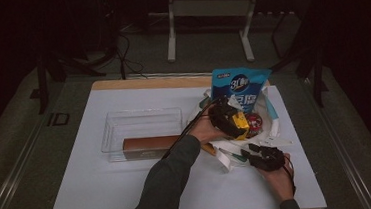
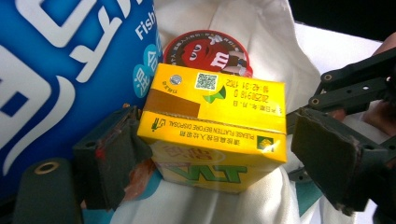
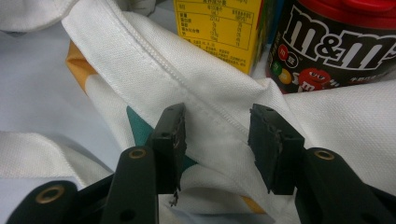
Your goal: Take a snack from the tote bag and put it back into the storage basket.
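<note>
Here the yellow drink carton [image 2: 212, 128] is sitting upright on the white cloth bag [image 2: 261, 42], with the M&M's tub [image 2: 205, 49] just behind it at twelve o'clock and the blue pouch [image 2: 60, 70] leaning at its nine o'clock. The left gripper [image 2: 219, 154] is straddling the carton with its jaws spread wide; the left pad is sitting at or just against the carton's edge, the right pad is standing clear, so nothing is clamped yet. Seen from the high view, all this is lying at the table's [image 1: 100, 191] two o'clock, with a clear bin [image 1: 143, 130] well apart at nine o'clock. The right gripper [image 3: 217, 140] is hovering open astride the bag's hem. The step appears to be grasping the carton; next, the jaws need closing squarely on its sides while the bag is being steadied.
</note>
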